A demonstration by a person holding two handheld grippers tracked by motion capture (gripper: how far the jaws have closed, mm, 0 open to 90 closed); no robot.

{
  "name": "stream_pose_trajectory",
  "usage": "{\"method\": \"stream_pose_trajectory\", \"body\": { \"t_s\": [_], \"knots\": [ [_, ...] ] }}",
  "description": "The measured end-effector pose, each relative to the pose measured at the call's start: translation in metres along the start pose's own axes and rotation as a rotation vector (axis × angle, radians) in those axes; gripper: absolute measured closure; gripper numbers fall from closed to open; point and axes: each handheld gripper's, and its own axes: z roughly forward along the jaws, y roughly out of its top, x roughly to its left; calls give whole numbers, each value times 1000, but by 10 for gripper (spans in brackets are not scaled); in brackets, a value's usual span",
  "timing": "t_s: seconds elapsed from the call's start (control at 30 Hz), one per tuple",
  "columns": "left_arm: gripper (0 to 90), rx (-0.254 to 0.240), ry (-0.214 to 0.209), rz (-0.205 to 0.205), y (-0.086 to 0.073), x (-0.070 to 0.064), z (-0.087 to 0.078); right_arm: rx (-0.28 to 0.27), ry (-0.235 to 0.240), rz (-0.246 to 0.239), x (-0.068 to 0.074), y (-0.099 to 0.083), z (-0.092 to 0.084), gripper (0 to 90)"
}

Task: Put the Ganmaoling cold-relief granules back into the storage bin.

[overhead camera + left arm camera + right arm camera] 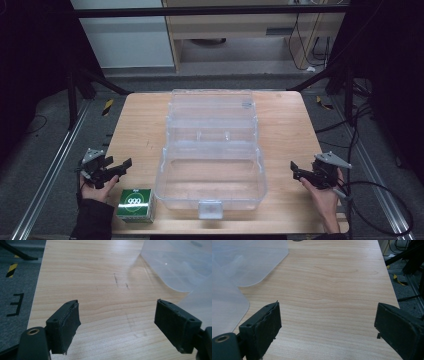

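Note:
A clear plastic box [210, 176] stands in the middle of the wooden table [141, 125], its lid [212, 106] laid open toward the far side. A green carton [136, 204] marked 999 lies at the front left, just left of the box. My left gripper [120, 166] hovers at the table's left edge, above the carton, held by a hand. Its jaws are open over bare wood [116, 322]. My right gripper [296, 170] is at the right edge, pointing toward the box, open with nothing between its jaws [327, 327]. The box's rounded corner [175, 262] [242, 260] appears beside each gripper.
Bare wood lies on both sides of the box. Black frame posts [75, 95] stand at the table's far corners, with metal rails [50, 170] along the floor and cables [370, 200] at the right. A cabinet [240, 30] stands behind.

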Motion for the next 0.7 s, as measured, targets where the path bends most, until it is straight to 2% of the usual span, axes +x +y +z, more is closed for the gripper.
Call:
{"method": "stream_pose_trajectory", "body": {
  "t_s": [0.1,0.2,0.27,0.43,0.6,0.7],
  "knots": [
    [240,-18,-25,20,4,-2,-6,2,5,11,-1,-1,-2,73],
    [241,-24,-99,53,11,-4,-16,-2,-7,7,-1,-2,-4,75],
    [236,-30,-131,87,15,-7,-21,3,-4,8,-1,-3,-4,71],
    [231,-7,-185,193,24,-14,-32,-7,-37,-31,1,-4,-5,74],
    [232,46,-226,269,29,-17,-38,-7,-47,-34,-1,-6,-6,72],
    [233,73,-272,313,33,-20,-43,-14,-47,-33,-2,-7,-7,71]
  ]
}}
